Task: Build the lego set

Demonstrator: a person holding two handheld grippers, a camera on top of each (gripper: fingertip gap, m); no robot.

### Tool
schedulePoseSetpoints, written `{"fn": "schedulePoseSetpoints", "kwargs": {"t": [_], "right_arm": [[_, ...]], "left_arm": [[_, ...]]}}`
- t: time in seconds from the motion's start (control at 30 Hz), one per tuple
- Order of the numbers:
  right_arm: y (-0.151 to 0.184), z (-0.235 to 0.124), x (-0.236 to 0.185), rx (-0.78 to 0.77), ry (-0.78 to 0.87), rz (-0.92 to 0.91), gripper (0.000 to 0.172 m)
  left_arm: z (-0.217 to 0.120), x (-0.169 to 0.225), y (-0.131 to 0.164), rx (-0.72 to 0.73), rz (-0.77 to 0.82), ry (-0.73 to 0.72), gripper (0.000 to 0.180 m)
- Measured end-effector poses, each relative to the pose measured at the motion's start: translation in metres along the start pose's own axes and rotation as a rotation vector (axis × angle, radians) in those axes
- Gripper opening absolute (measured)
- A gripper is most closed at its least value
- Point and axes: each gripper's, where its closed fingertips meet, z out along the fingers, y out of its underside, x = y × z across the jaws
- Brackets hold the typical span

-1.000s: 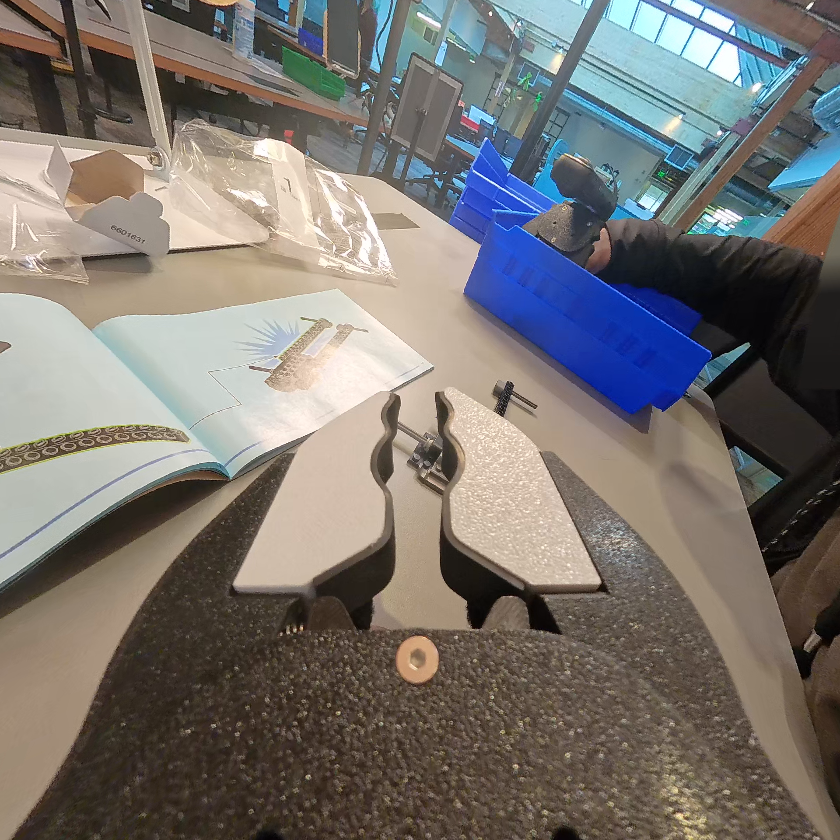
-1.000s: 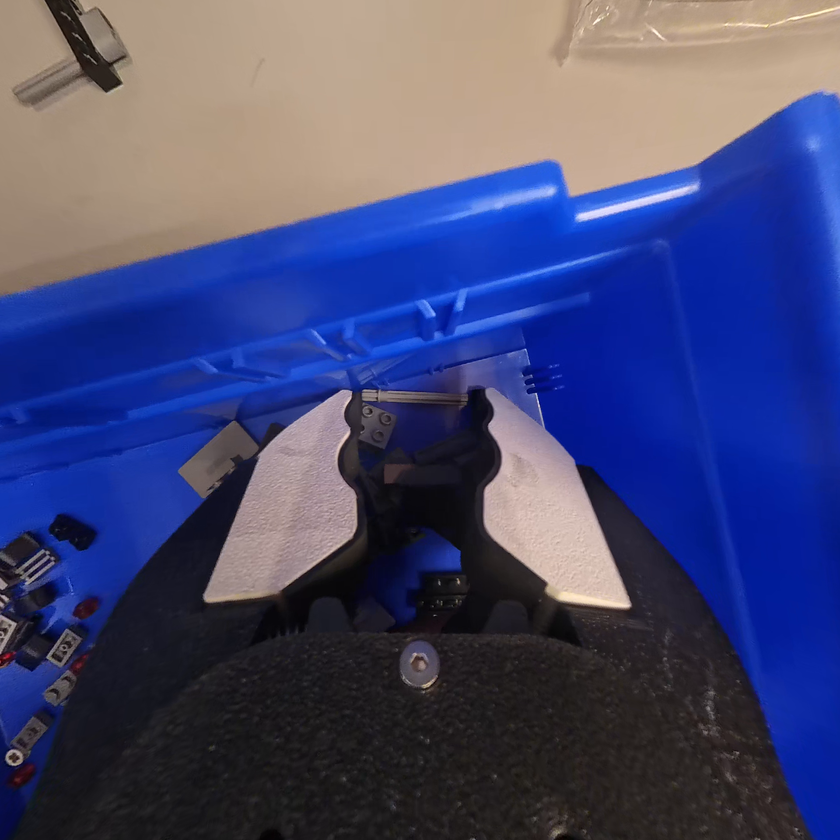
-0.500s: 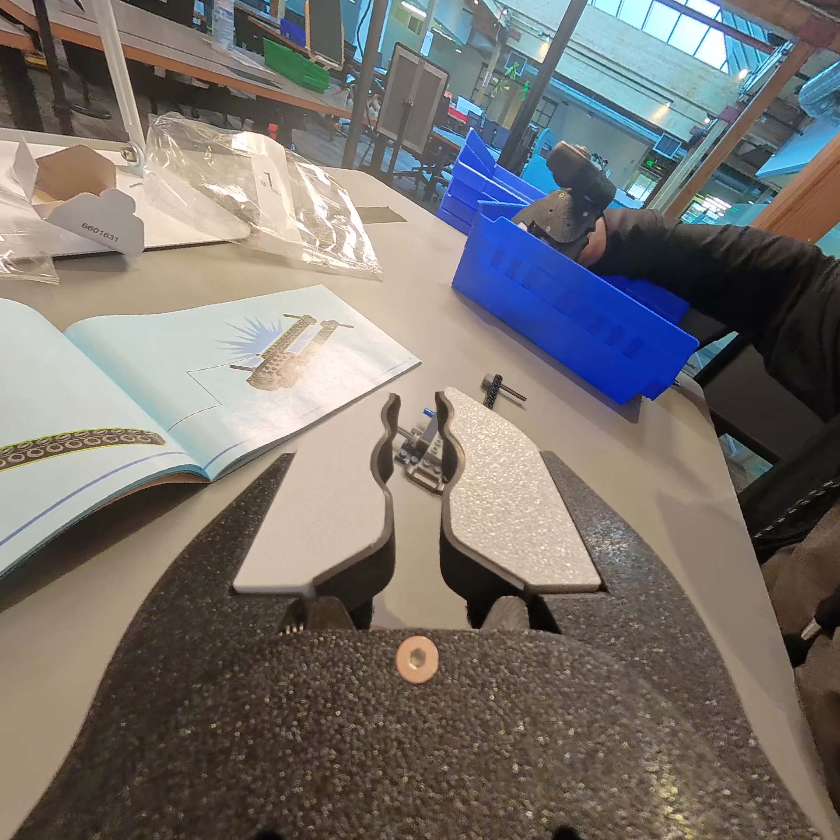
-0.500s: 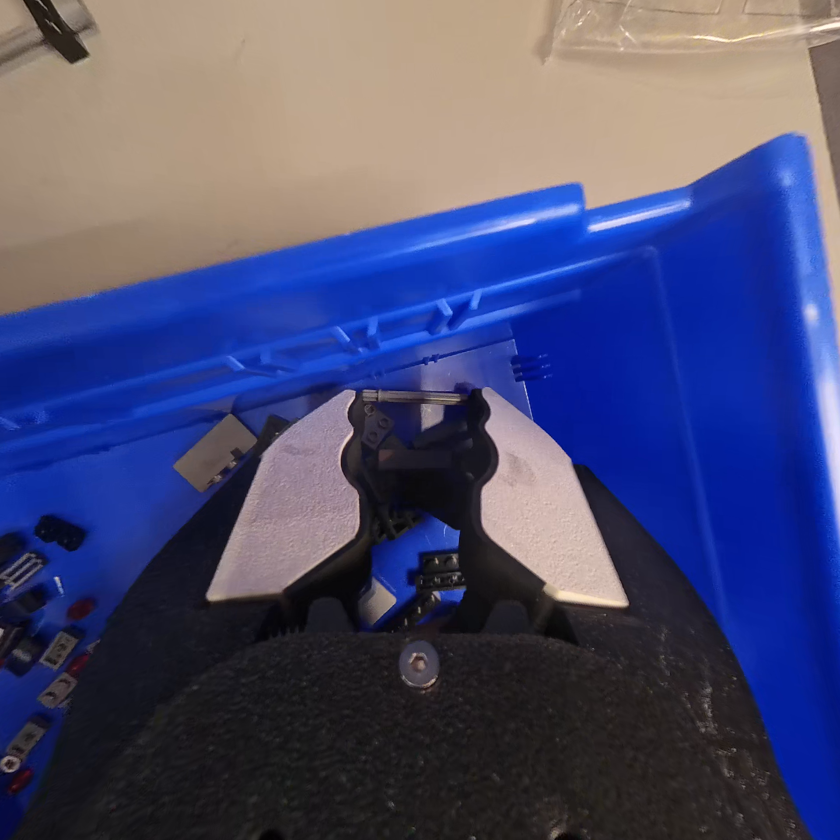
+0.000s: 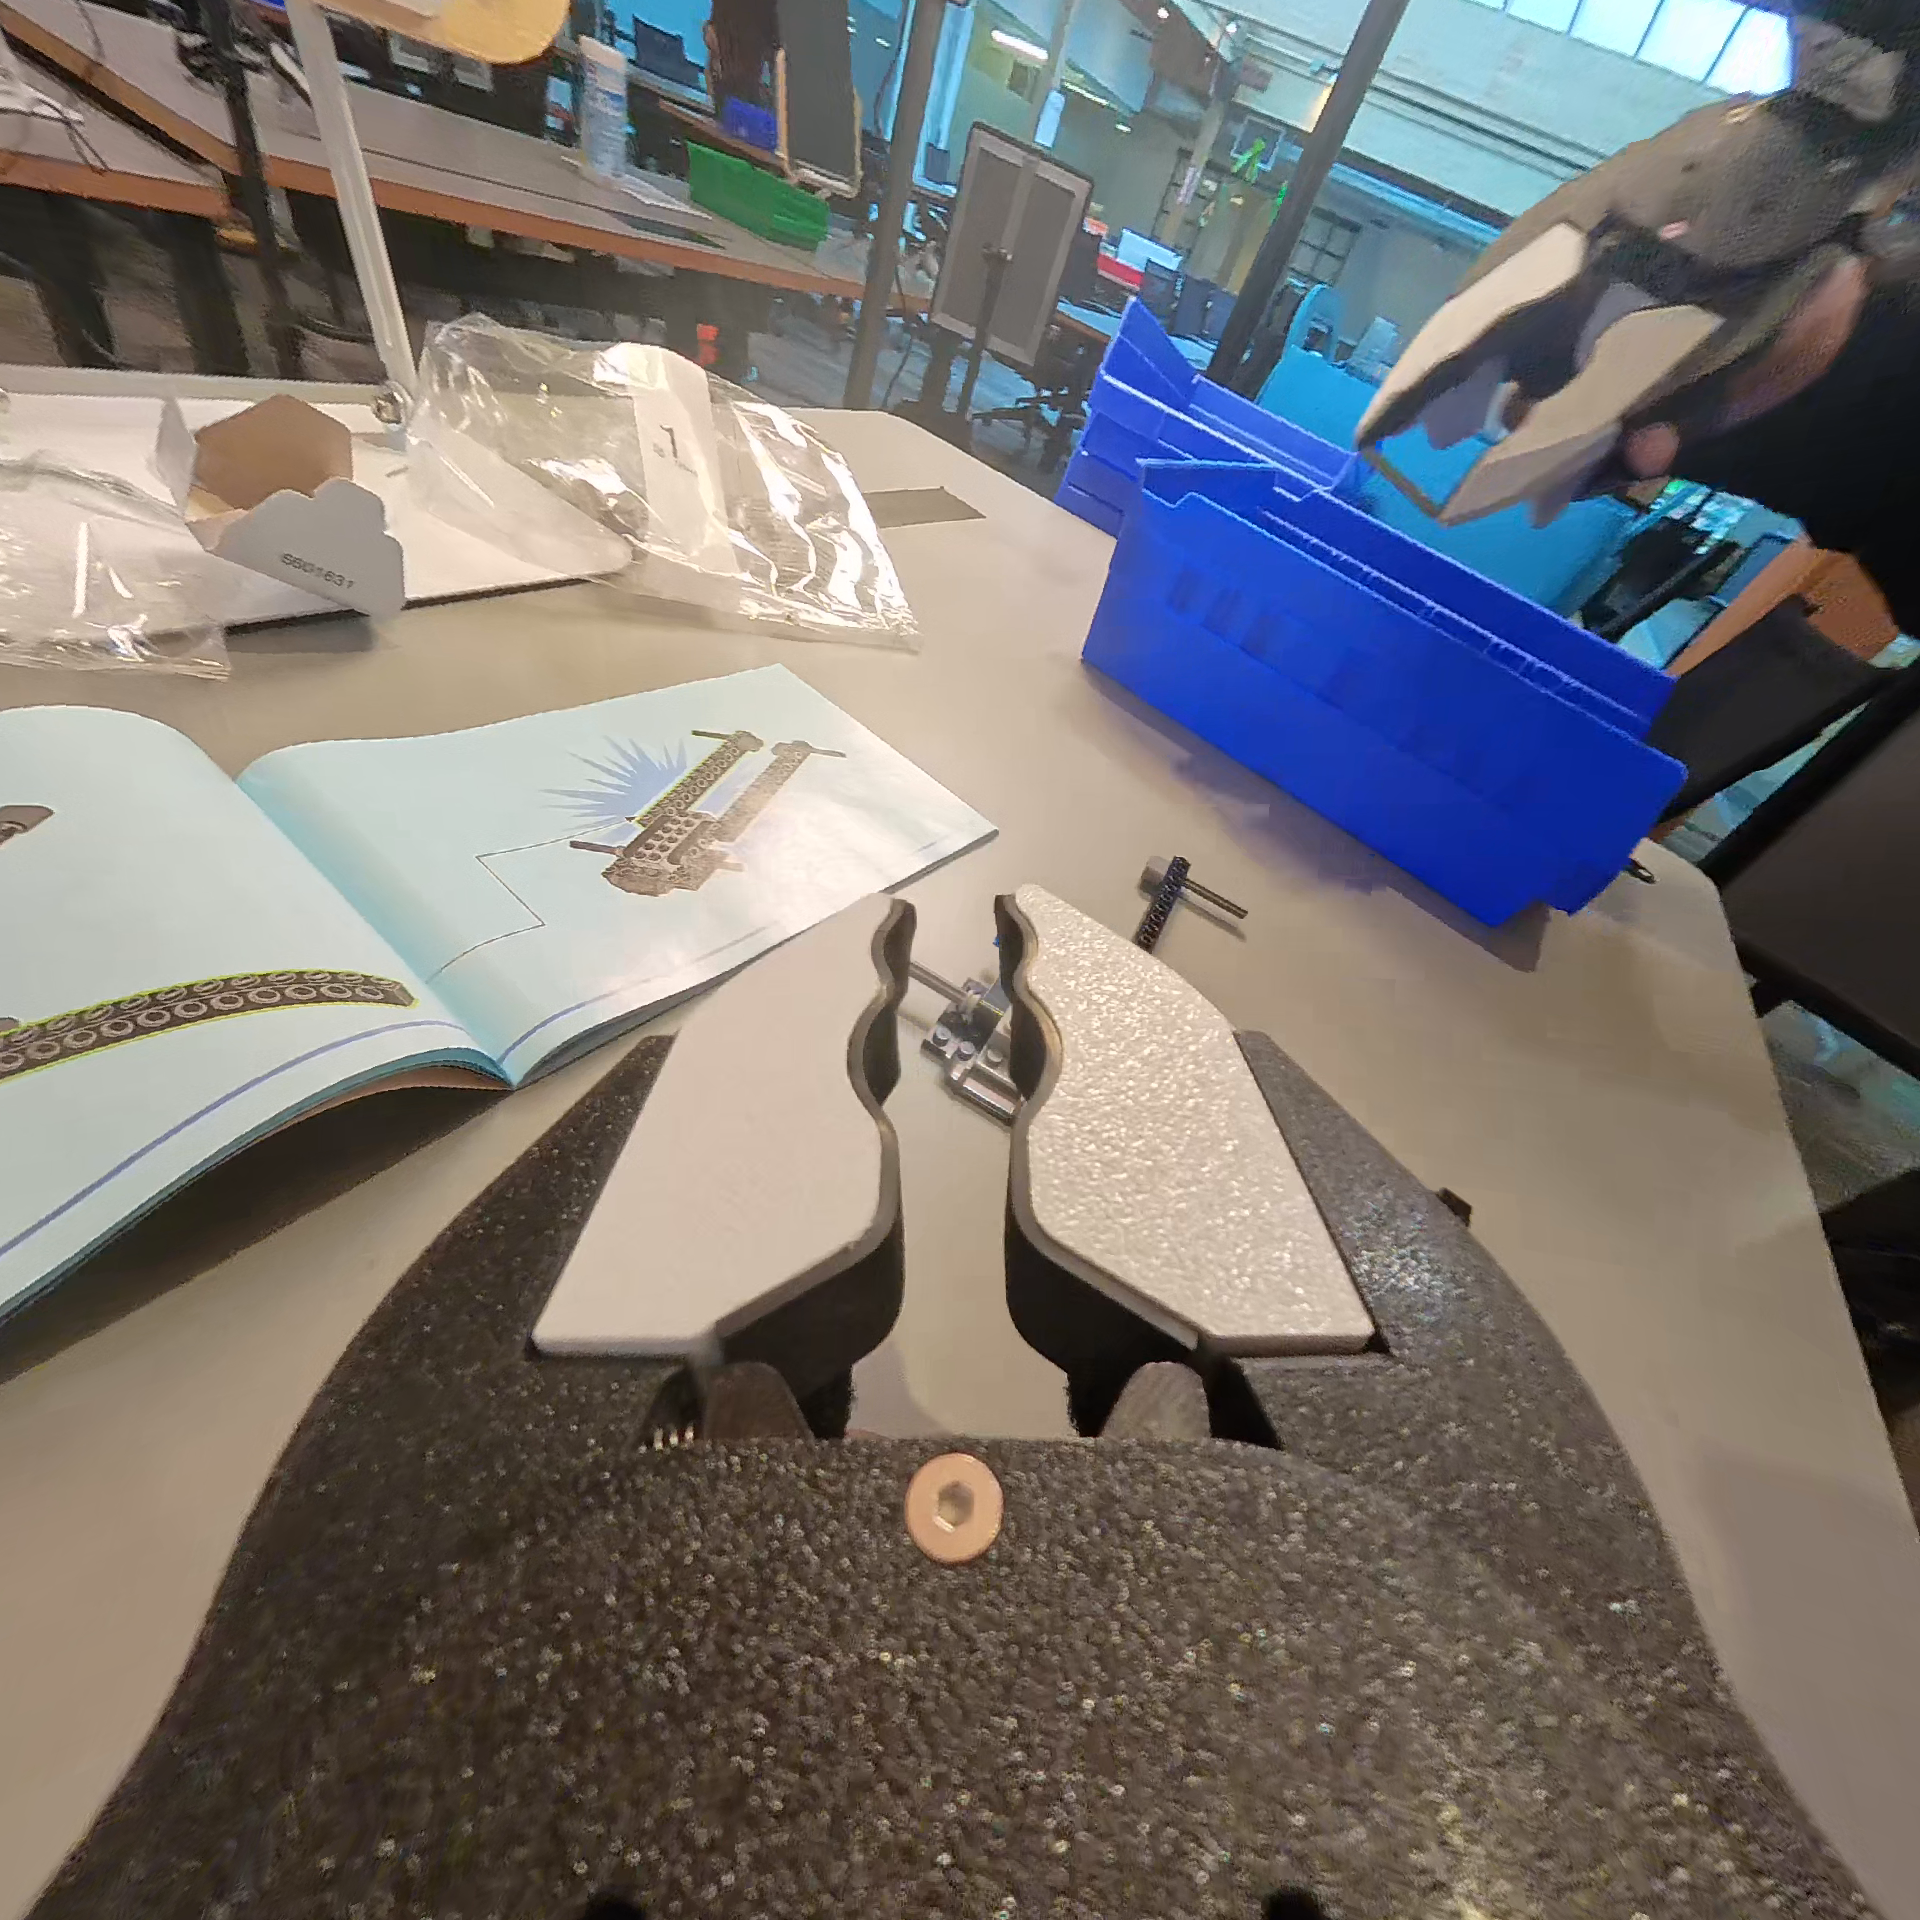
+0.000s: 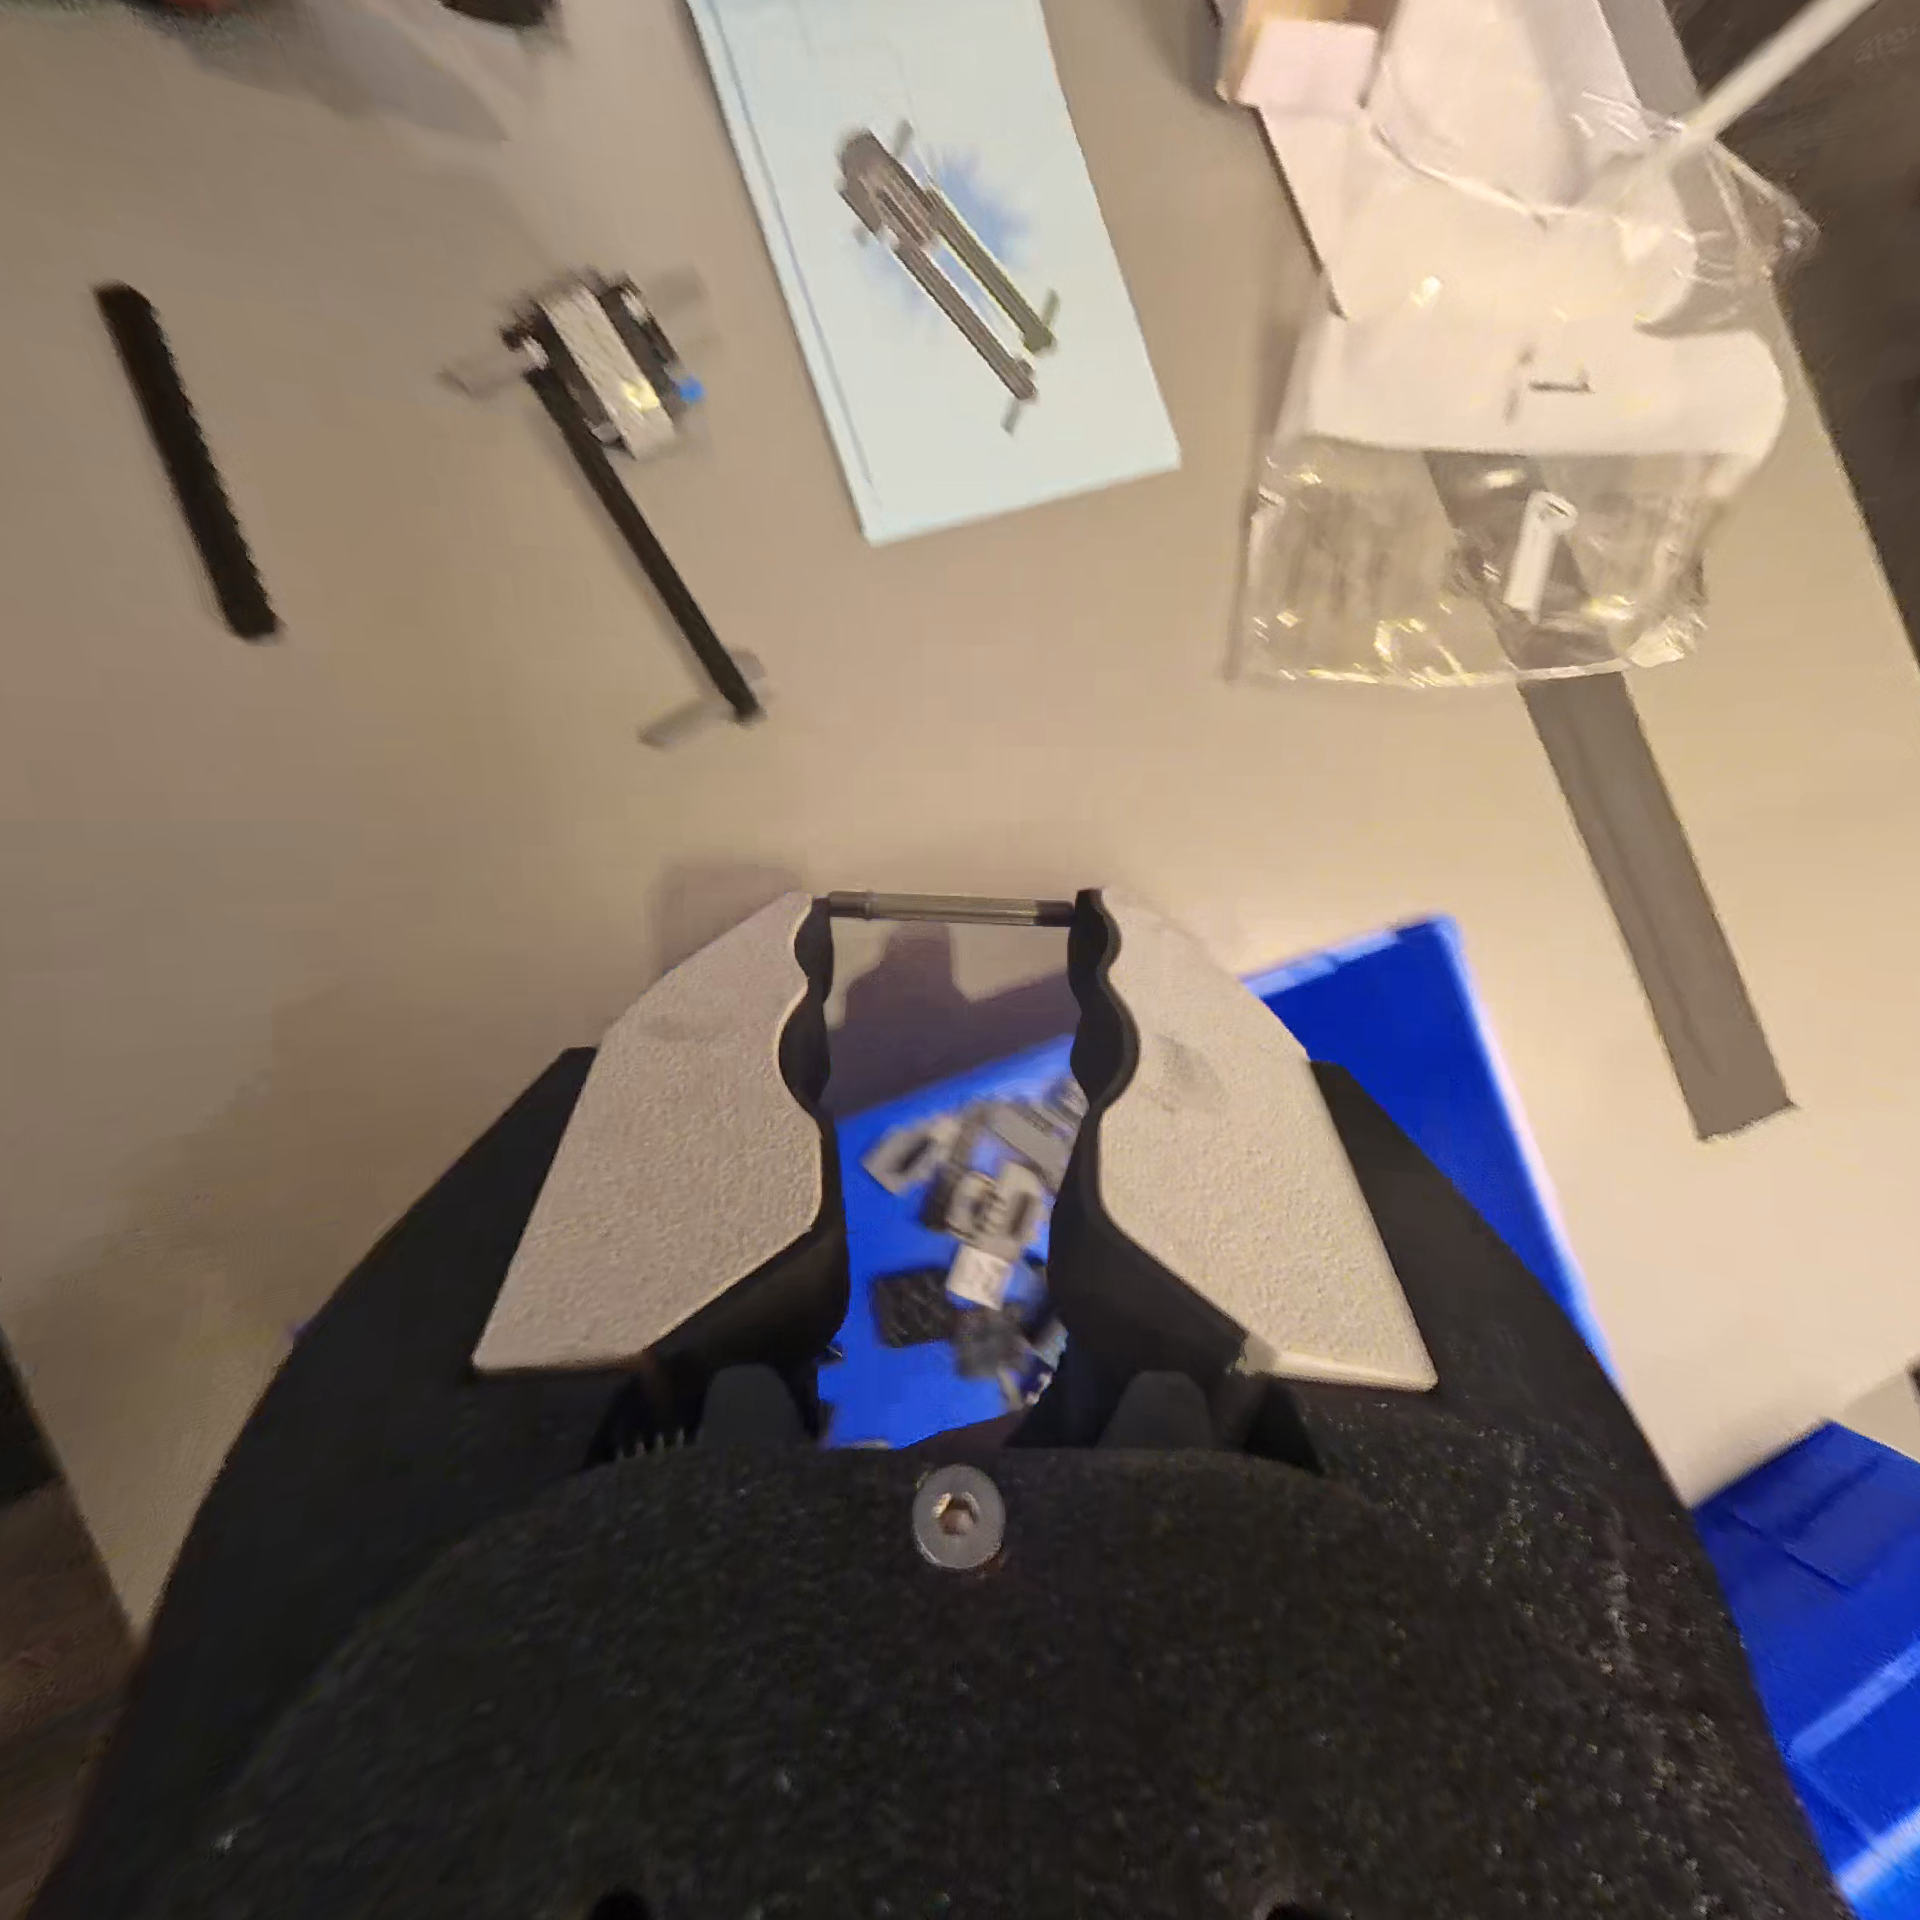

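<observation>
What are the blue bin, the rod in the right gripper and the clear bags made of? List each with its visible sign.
Blue bin: apparently moulded plastic, semi-gloss, with ribbed walls.
Rod, spanning the right gripper fingertips: grey with a dull sheen; metal or plastic, unclear.
Clear bags: thin plastic film, crinkled, glossy, see-through.

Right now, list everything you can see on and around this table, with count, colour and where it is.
Table: one, grey, under everything.
Instruction booklet: one, pale blue, open, left.
Clear plastic bags: at least two, far left.
Cardboard box: one, white, open, far left.
Bins: several, blue, right; small parts inside.
Brick assembly: one, grey and black, between left pads.
Black beam: one, loose on table.
Axle rod: one, grey, spanning right fingertips.
Left gripper: low over table.
Right gripper: raised above bin.
</observation>
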Motion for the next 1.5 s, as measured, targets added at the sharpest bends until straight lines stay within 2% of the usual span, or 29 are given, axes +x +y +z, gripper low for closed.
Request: {"fn": "schedulePoseSetpoints", "kwargs": {"t": [0.13,0.33,0.53,0.7,0.97,1.07,1.2,1.33,1.5], "right_arm": [[-0.032,0.032,-0.062,-0.013,-0.021,0.065,0.044],[-0.049,0.093,-0.151,-0.058,-0.029,0.136,0.044],[-0.036,0.144,-0.182,-0.106,-0.040,0.110,0.044],[-0.023,0.157,-0.189,-0.137,-0.063,0.111,0.044],[-0.028,0.132,-0.169,-0.101,-0.020,0.128,0.052],[-0.036,0.103,-0.153,-0.076,0.018,0.132,0.053],[-0.046,0.043,-0.117,-0.030,0.098,0.153,0.052],[-0.031,-0.008,-0.072,-0.051,0.210,0.181,0.051],[-0.002,-0.027,-0.044,-0.095,0.243,0.224,0.051]], "left_arm": [[-0.001,0.003,0.001,0.006,0.001,-0.029,0.016],[-0.002,0.005,0.007,-0.034,-0.005,-0.072,0.016],[0.001,0.010,0.019,-0.095,-0.004,-0.063,0.015],[0.000,0.012,0.022,-0.114,-0.003,-0.060,0.016],[0.003,0.017,0.028,-0.150,0.000,-0.037,0.015],[0.003,0.020,0.030,-0.159,-0.002,-0.021,0.016],[0.003,0.022,0.031,-0.170,-0.004,-0.007,0.016],[0.003,0.021,0.031,-0.168,-0.022,0.005,0.016],[0.003,0.021,0.031,-0.166,-0.048,0.022,0.016]]}}
